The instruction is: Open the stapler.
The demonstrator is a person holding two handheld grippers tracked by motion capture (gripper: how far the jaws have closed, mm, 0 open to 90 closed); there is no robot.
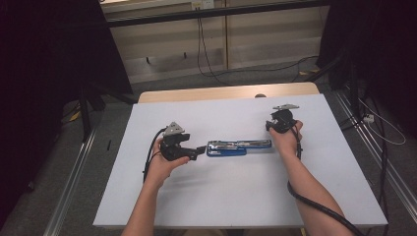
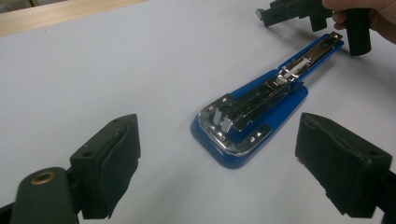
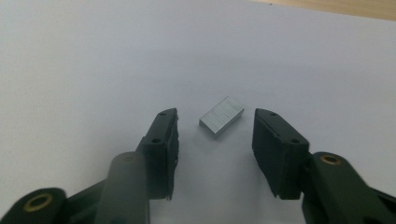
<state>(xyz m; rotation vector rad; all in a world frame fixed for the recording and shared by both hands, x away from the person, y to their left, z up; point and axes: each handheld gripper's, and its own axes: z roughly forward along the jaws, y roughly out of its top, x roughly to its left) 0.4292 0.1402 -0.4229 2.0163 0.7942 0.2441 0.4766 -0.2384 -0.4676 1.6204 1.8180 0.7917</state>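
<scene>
A blue stapler (image 1: pixel 231 147), swung open with its metal magazine exposed, is seen lying flat near the middle of the white table (image 1: pixel 162 196), its length running parallel to the near edge. The left gripper (image 2: pixel 217 158) is held just beside the stapler's blue base end with its jaws spread wide and nothing between them. Toward the far right corner, the right gripper (image 3: pixel 215 135) is lowered over a small strip of staples (image 3: pixel 222 116), which lies on the table between the parted jaws and is touched by neither pad.

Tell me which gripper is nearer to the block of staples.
Right. The right gripper has its open jaws on either side of the block of staples, not touching it. The left gripper sits across the table at the wide end of the opened blue stapler.
</scene>
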